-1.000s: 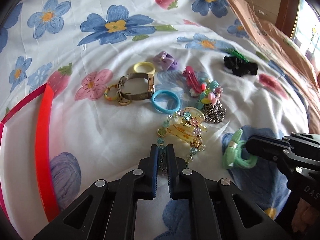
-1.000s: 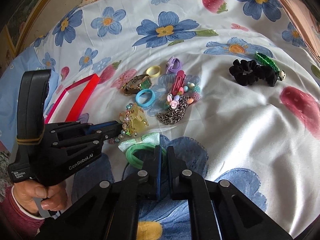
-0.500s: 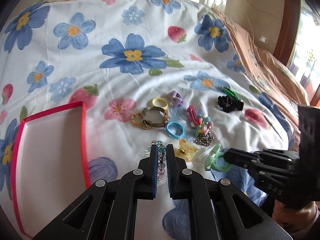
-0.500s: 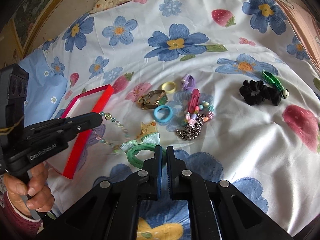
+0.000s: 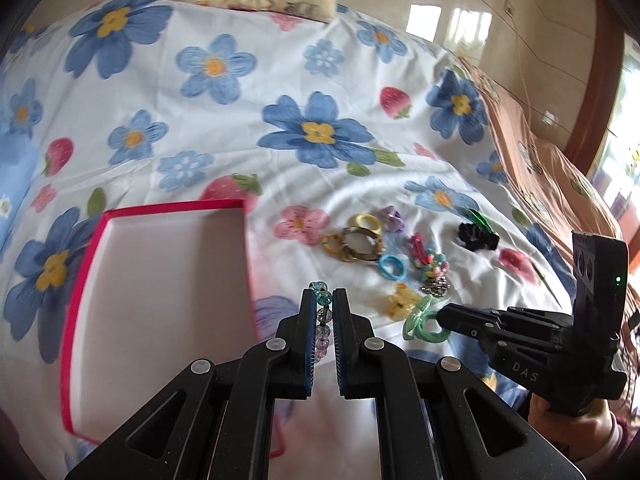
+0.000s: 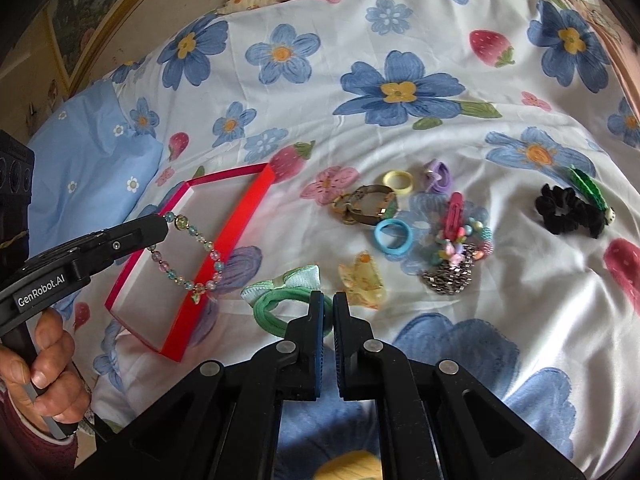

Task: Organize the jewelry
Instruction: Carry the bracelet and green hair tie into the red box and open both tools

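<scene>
My left gripper is shut on a beaded bracelet. In the right wrist view the left gripper holds the bracelet hanging in a loop above the open red box, whose white inside holds nothing. My right gripper is shut on a green hair tie with a pale bow, low over the sheet. The left wrist view shows the right gripper pinching the tie.
Loose pieces lie on the flowered sheet: a yellow claw clip, blue ring tie, silver chain, pink clip, watch, yellow ring, black scrunchie. A blue pillow lies left.
My left gripper lifted the bracelet off the pile and carried it up and left, over the red box. The right gripper shifted a little, with the green tie still at its tips.
</scene>
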